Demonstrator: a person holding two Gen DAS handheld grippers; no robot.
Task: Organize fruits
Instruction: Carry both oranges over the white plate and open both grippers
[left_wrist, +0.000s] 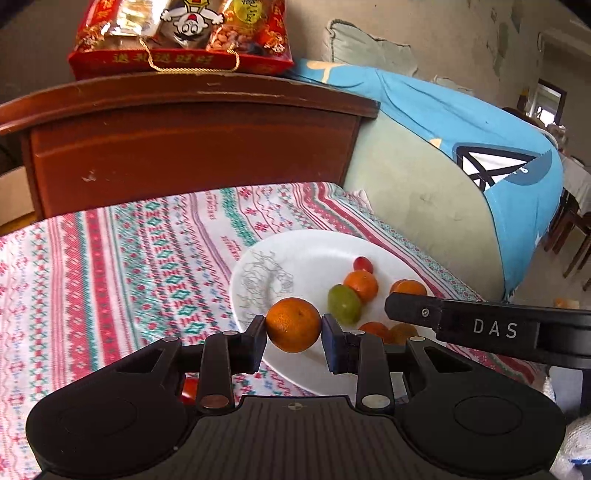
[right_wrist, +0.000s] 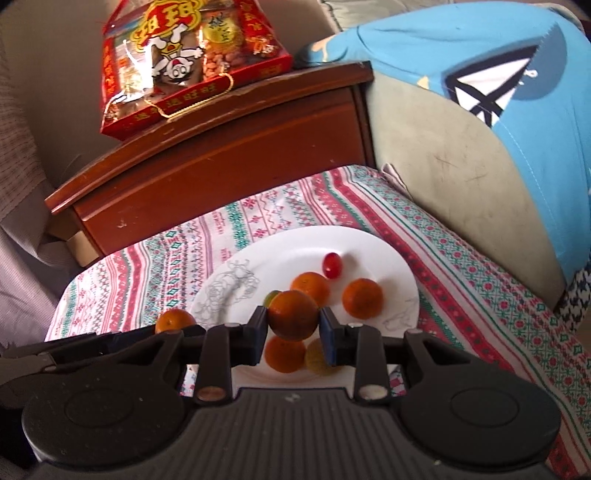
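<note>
A white plate (left_wrist: 317, 254) lies on the patterned cloth and holds several small oranges, a green fruit (left_wrist: 344, 303) and a red cherry tomato (left_wrist: 363, 264). My left gripper (left_wrist: 293, 326) is shut on a small orange (left_wrist: 293, 325) above the plate's near left rim. My right gripper (right_wrist: 293, 323) is shut on another small orange (right_wrist: 293, 315) above the plate (right_wrist: 369, 243), over fruit lying there. The right gripper's arm shows in the left wrist view (left_wrist: 491, 328) at the right. The left gripper's orange shows in the right wrist view (right_wrist: 173, 320) at the left.
A patterned tablecloth (left_wrist: 110, 266) covers the table. A dark wooden cabinet (left_wrist: 192, 147) stands behind it with a red snack bag (left_wrist: 184, 37) on top. A chair with a blue cover (left_wrist: 480, 155) stands at the right. A red fruit (left_wrist: 189, 391) lies under my left gripper.
</note>
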